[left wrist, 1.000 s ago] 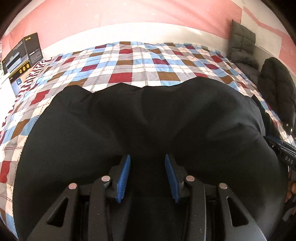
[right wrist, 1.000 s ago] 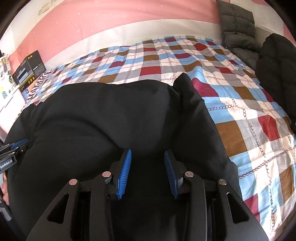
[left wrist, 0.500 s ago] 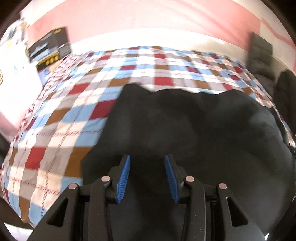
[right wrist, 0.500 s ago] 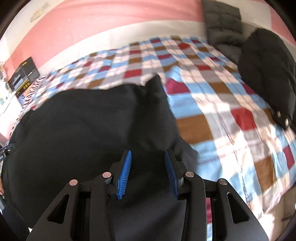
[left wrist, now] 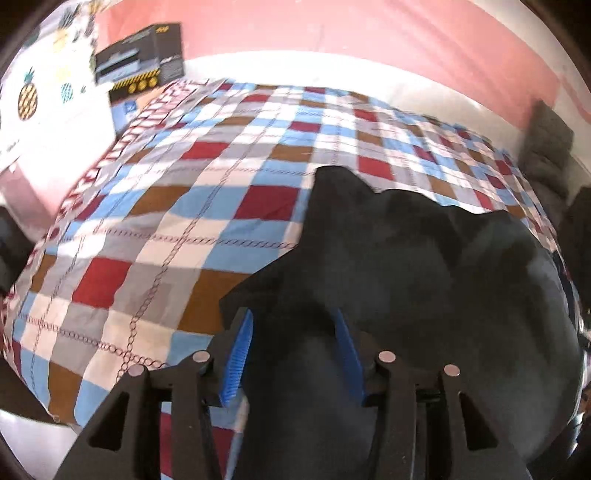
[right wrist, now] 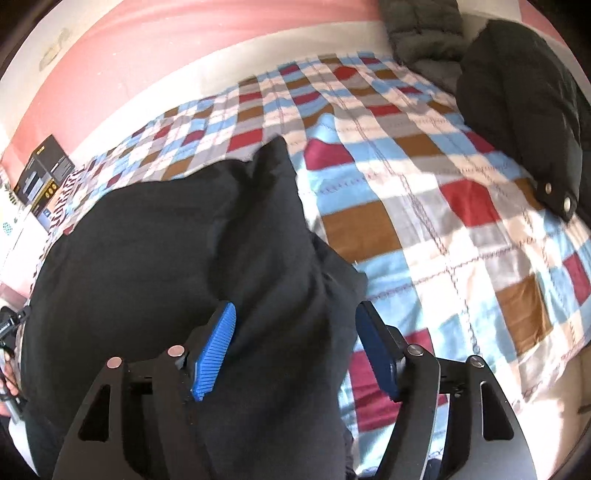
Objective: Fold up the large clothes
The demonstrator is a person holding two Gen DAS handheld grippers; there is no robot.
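A pink wall with a white band runs behind a bed covered by a checked blanket [left wrist: 207, 206] in red, blue, brown and white squares. On that blanket lies the big black garment [left wrist: 424, 266] you are folding. It is bunched into a soft dark heap, nearer your side of the bed than the wall.

Your left gripper [left wrist: 291, 347] hangs over the garment's left edge. Its jaws have just been opening a bit. The black cloth sits between the blue pads [left wrist: 238, 354], but whether they squeeze it or have let go cannot be told from here.

Your right gripper [right wrist: 295, 343] is over the garment's right edge. Its jaws have just been opening wide. A thick fold of black cloth fills the gap between them. The right pad stands clear of the cloth, so the grip looks let go.

A black box [left wrist: 140, 62] stands at the far left corner, next to a white thing with pineapple pictures [left wrist: 27, 99]. A grey quilted cushion [right wrist: 421, 26] and a dark puffy jacket [right wrist: 517, 107] lie at the far right of the bed, well apart from the garment.
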